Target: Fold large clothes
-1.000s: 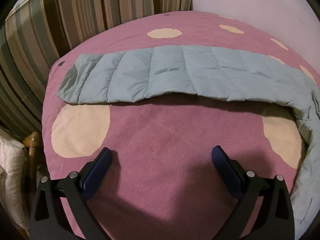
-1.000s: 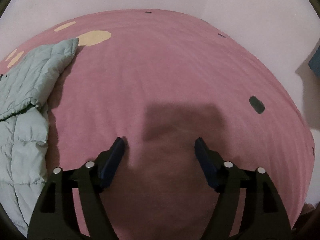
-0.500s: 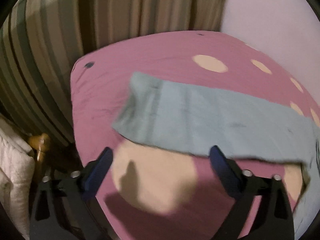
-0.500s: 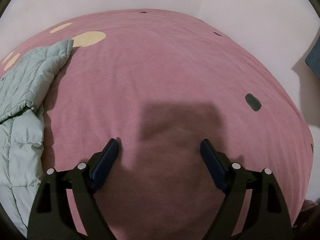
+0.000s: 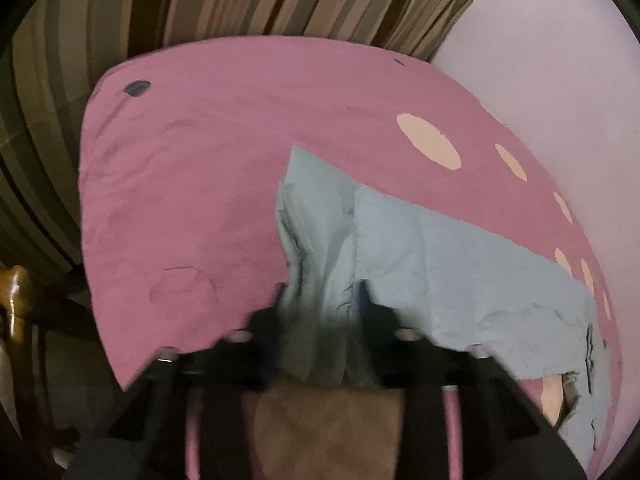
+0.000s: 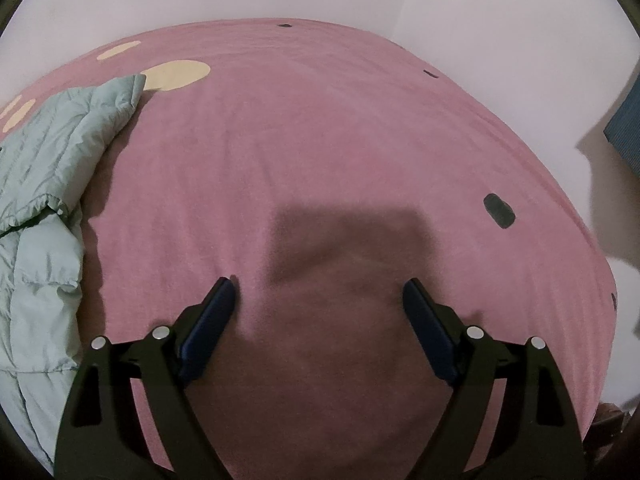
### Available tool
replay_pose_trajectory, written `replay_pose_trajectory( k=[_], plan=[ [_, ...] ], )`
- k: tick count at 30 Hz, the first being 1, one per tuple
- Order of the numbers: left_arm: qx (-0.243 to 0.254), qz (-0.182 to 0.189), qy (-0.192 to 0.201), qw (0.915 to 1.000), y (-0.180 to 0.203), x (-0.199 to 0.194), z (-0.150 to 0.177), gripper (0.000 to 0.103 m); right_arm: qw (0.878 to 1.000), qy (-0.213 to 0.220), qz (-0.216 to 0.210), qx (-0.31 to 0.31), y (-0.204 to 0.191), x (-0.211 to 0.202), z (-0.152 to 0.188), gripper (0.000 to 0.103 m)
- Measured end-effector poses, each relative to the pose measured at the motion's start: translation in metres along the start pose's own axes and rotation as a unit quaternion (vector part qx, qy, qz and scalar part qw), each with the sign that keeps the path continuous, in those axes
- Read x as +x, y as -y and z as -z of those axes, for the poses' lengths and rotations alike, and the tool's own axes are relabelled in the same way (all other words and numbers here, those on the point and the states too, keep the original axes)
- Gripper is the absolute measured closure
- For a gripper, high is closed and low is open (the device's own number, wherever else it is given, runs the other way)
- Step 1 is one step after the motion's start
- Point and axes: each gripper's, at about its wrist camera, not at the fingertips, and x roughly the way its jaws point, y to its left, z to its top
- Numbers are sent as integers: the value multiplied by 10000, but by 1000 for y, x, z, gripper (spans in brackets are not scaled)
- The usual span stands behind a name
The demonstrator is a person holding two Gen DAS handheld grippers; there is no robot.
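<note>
A pale blue quilted puffer jacket (image 5: 460, 264) lies on a pink bed cover (image 5: 180, 184) with cream spots. My left gripper (image 5: 320, 300) is shut on the cuff end of the jacket's sleeve (image 5: 316, 232), which bunches up between the jaws; the view is blurred by motion. The sleeve runs off to the right toward the jacket body. In the right wrist view another part of the jacket (image 6: 44, 184) lies crumpled at the left edge. My right gripper (image 6: 320, 296) is open and empty, low over bare pink cover (image 6: 320, 140), well right of the jacket.
Striped curtains (image 5: 240, 0) hang behind the bed on the left. A wooden bedpost (image 5: 16, 300) stands at the bed's left corner. A pale wall (image 6: 500, 20) borders the bed at the back and right. A blue object (image 6: 628, 128) sits at the far right edge.
My left gripper moved left and forward to the sleeve's cuff end and shut on it. My right gripper opened a little wider and barely moved.
</note>
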Motion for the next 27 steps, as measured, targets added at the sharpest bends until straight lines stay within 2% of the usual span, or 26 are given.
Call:
replay_pose_trajectory(
  k=[3,6,9,12,17,18,24,27],
  plan=[
    [83,1,39,10000,6,-4,-2,94,10000,10,29,-13,0,0,0,17],
    [271,10,265,9993,24,-19,-6,95,10000,26,58,-32,-1,-1,0,17],
    [634,226,469,9966,63,-38,-5,96,10000,33,62,-29,-1,-1,0,17],
    [1119,523,574,9907,117,-54,4,96,10000,28,20,10,0,-1,0,17],
    [1896,1104,585,9739,225,-71,32,96,9998,2,-114,131,4,0,2,17],
    [2080,1263,555,9683,252,-74,40,96,9998,-7,-146,152,5,1,2,17],
    [3026,1507,452,9400,379,-77,95,96,9994,-48,-253,241,9,1,2,17],
    [3318,1641,316,9285,426,-72,118,96,9992,-66,-293,272,9,1,2,17]
  ],
)
